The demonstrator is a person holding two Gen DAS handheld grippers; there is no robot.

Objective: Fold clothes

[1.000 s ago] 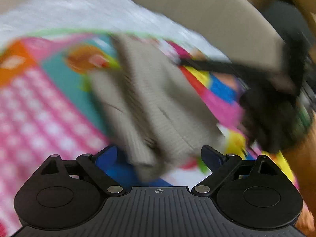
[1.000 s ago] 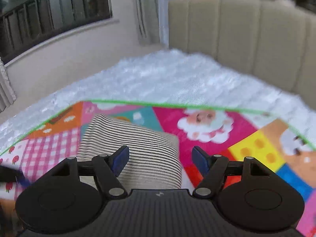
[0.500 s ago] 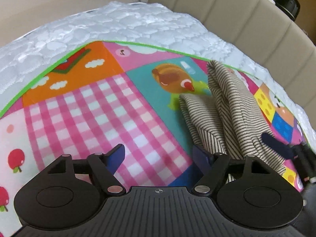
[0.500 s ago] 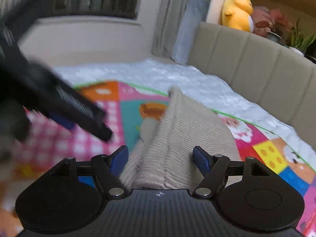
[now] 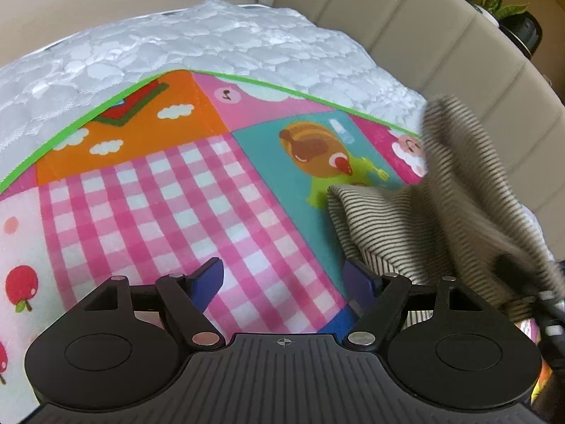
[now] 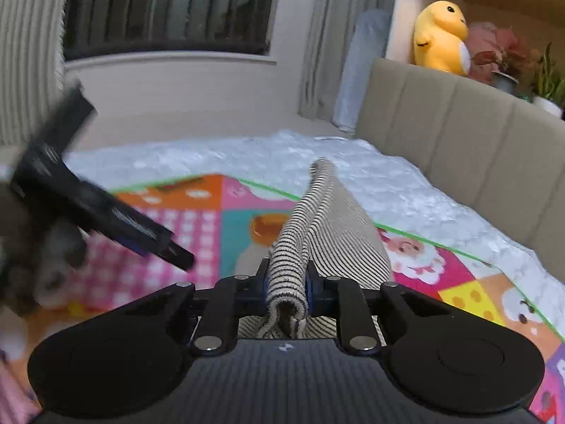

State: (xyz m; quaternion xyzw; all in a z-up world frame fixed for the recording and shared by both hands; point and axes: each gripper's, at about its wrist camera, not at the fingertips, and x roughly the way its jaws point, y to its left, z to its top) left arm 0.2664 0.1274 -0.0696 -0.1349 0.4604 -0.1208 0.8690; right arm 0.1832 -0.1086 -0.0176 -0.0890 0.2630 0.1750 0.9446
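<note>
Left hand-held gripper (image 5: 284, 281): fingers spread wide, nothing between them, hovering above the pink checked patch of the play mat (image 5: 148, 190).
Striped garment (image 5: 438, 212): just right of the left gripper, partly lying on the mat, partly lifted.
Right hand-held gripper (image 6: 286, 286): fingers pressed onto a bunched fold of the garment, which runs forward in a raised ridge.
Bed (image 5: 212, 42): white quilted cover under the mat.
Yellow plush toy (image 6: 441, 37): on the ledge behind the beige headboard (image 6: 459, 134).
</note>
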